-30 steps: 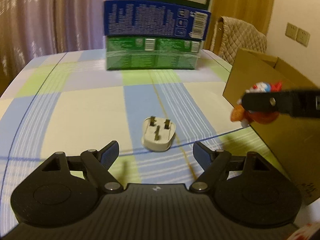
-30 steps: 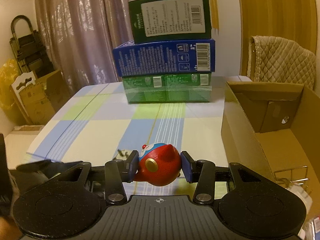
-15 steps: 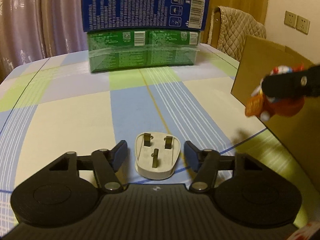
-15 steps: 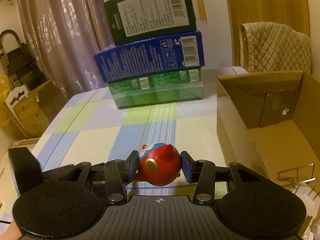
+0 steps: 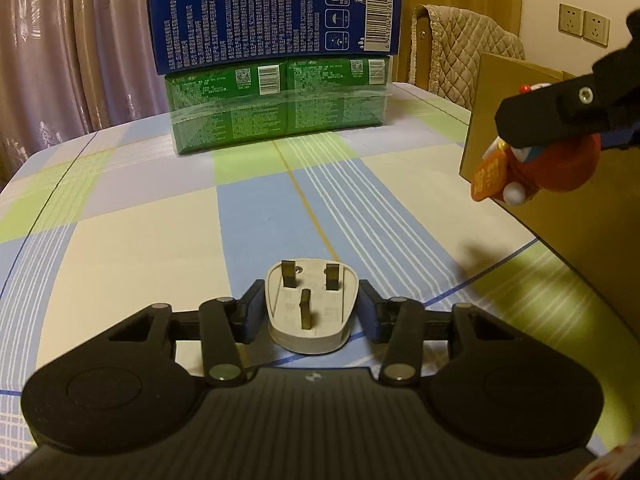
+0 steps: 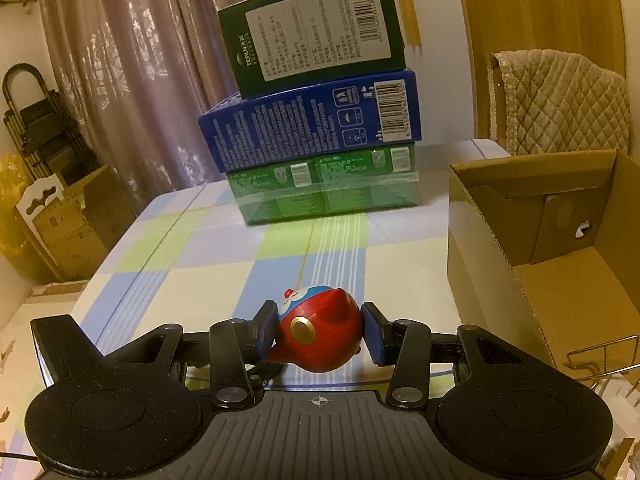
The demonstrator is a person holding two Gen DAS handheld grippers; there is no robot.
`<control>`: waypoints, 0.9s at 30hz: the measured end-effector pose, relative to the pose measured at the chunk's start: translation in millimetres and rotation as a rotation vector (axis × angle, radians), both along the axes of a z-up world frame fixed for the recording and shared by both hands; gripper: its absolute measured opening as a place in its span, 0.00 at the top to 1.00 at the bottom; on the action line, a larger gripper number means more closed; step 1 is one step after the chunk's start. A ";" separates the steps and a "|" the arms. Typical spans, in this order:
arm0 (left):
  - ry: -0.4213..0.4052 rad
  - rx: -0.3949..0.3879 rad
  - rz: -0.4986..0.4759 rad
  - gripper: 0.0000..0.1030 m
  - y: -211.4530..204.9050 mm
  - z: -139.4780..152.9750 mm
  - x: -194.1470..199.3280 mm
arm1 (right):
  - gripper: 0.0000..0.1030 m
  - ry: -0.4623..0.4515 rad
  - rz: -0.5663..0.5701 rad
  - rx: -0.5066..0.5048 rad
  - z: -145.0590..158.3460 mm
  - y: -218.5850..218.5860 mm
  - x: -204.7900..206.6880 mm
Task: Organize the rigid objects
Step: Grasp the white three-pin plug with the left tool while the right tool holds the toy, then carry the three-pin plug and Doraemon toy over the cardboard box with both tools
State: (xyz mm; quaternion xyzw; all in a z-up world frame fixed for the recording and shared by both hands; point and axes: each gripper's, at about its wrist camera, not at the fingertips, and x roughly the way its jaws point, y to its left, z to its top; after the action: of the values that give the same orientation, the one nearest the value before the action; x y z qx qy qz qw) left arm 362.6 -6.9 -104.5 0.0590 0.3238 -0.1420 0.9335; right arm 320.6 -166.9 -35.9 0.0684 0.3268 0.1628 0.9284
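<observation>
Left gripper (image 5: 311, 312): jaws have just been closing, and both pads now sit against the flanks of the plug (image 5: 310, 312), which is squarely between the fingers, its three pins pointing up. The plug rests on the checked tablecloth (image 5: 120, 248) (whether it has lifted at all cannot be told). Ahead of the left fingers, across the cloth, stands a stack of boxes: green box (image 5: 280, 108) at the bottom, blue box (image 5: 276, 24) on it, a dark green box (image 6: 316, 32) on top, tilted in the right wrist view. Right gripper (image 6: 320, 338): clamped on the red toy (image 6: 320, 336), a round figure with a blue-and-white face at its far end and a gold disc facing the camera; both pads press its sides and it hangs clear above the cloth. In the left wrist view the right gripper (image 5: 560, 116) and toy (image 5: 560, 168) are to the right of and beyond the left fingers, just in front of the near wall of the carton (image 5: 580, 240). To the right of the right fingers the carton (image 6: 480, 240) stands open, with a wire rack (image 6: 600, 356) partly visible at its near end. A padded chair (image 6: 560, 108) stands beyond the carton.
</observation>
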 end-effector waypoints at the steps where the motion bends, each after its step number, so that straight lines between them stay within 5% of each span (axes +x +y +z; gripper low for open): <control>1: -0.001 0.003 0.003 0.59 -0.8 0.1 -0.4 | 0.59 -0.001 -0.001 -0.001 0.6 -0.2 0.1; 15: 0.028 -0.010 0.050 0.59 4.6 23.9 -24.8 | 0.59 -0.042 -0.003 0.026 21.0 1.8 -7.2; 27: 0.041 -0.077 0.116 0.59 14.5 75.6 -79.7 | 0.59 -0.111 0.021 0.056 59.0 1.1 -42.2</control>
State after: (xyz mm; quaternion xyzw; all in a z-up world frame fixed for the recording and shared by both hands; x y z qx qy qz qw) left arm 282.9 7.5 -28.9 0.0012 0.3399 -0.1012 0.9350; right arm 278.4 -165.9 23.0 0.0817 0.2709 0.1849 0.9411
